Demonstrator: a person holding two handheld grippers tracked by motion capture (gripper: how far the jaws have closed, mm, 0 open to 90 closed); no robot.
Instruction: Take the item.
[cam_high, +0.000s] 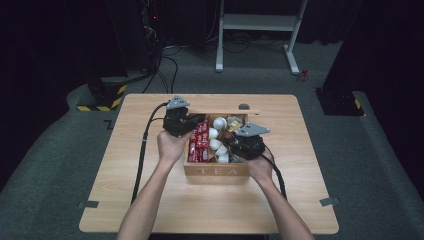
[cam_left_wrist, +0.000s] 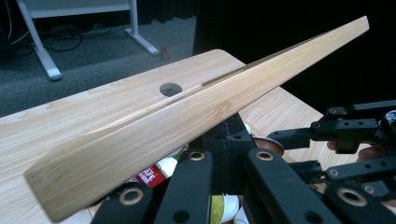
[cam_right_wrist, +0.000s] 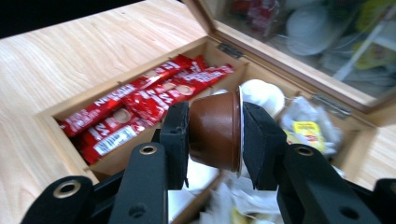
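While the left gripper (cam_high: 181, 121) stands at the far left corner of the wooden tea box (cam_high: 217, 170), its fingers are pressed on the box's lid (cam_left_wrist: 187, 116), holding it open; in the left gripper view the lid's edge runs as a long wooden strip from lower left to upper right, tilted upward, above the table (cam_high: 150, 200). Just right of that gripper, the box's left compartment holds red sachets (cam_right_wrist: 140, 100), lying lengthwise along the compartment. The middle compartment next to them holds white capsules (cam_high: 216, 137), and the right one yellow-labelled packets (cam_right_wrist: 306, 130).

Over the box's near right part, the right gripper (cam_right_wrist: 215, 133) pinches a brown capsule (cam_right_wrist: 215, 130) between its fingers. The capsule lies on its side, its axis running from one finger to the other: the rounded brown base rests against the left finger (cam_right_wrist: 176, 140) in the right gripper view, and the pale foil rim against the right finger. It hangs clear above the compartments, with the glass pane of the open lid standing behind it. A round hole (cam_left_wrist: 170, 88) pierces the table beyond the lid.
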